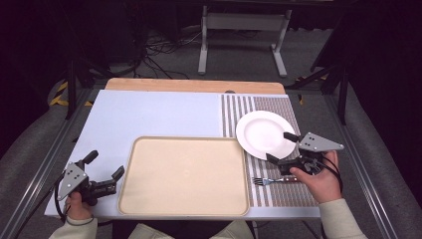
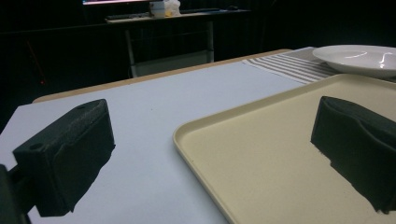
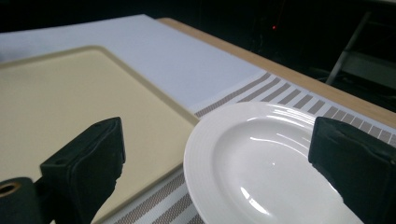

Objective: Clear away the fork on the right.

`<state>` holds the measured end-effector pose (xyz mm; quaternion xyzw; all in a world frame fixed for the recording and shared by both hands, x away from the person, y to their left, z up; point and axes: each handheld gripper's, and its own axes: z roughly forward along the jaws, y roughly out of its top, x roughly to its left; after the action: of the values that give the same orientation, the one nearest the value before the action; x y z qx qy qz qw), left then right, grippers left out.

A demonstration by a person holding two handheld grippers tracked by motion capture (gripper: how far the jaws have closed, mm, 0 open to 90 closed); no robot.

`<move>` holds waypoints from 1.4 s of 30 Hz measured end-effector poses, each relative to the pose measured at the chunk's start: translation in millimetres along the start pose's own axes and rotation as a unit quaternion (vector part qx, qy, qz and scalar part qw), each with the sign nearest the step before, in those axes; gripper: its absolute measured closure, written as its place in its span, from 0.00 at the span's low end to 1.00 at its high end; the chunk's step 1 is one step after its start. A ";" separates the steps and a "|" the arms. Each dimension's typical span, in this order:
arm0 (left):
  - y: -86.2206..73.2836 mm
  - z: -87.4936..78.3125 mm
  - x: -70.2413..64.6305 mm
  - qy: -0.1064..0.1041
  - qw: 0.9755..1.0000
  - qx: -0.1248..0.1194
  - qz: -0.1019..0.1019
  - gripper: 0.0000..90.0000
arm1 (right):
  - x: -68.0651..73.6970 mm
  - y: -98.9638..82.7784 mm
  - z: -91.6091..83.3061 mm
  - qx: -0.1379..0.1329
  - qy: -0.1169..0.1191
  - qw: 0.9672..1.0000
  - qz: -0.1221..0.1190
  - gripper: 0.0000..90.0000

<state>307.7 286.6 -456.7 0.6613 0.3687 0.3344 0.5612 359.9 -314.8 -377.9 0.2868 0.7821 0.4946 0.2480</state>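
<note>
White plate [image 1: 263,133], beige tray [image 1: 184,175], unmarked

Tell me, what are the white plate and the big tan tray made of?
The plate looks like glazed ceramic: glossy white with bright light reflections and ridged rings on its rim. The tray looks like matte plastic: dull, even beige with a smooth moulded raised edge. Neither is certain.

Dark lab: floor cables [image 1: 164,47], metal stands [image 1: 244,40]

White plate [image 1: 263,133], beige tray [image 1: 184,175], brown-striped mat [image 1: 239,112].
</note>
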 end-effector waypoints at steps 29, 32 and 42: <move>0.4 0.1 -0.7 0.000 1.000 0.002 0.005 0.00 | -9.2 15.4 3.8 0.226 0.038 0.967 -0.109 0.08; 0.4 0.0 -0.8 0.000 1.000 0.002 0.006 0.00 | -9.7 15.1 3.6 0.240 0.042 0.963 -0.115 0.08; 0.1 0.4 -0.9 0.001 1.000 0.002 0.002 0.00 | -10.5 12.9 6.9 0.297 0.052 0.942 -0.147 0.09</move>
<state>307.6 285.7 -456.8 0.6627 0.3684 0.3360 0.5588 374.6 -313.3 -367.6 0.2033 0.9386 0.2122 0.1806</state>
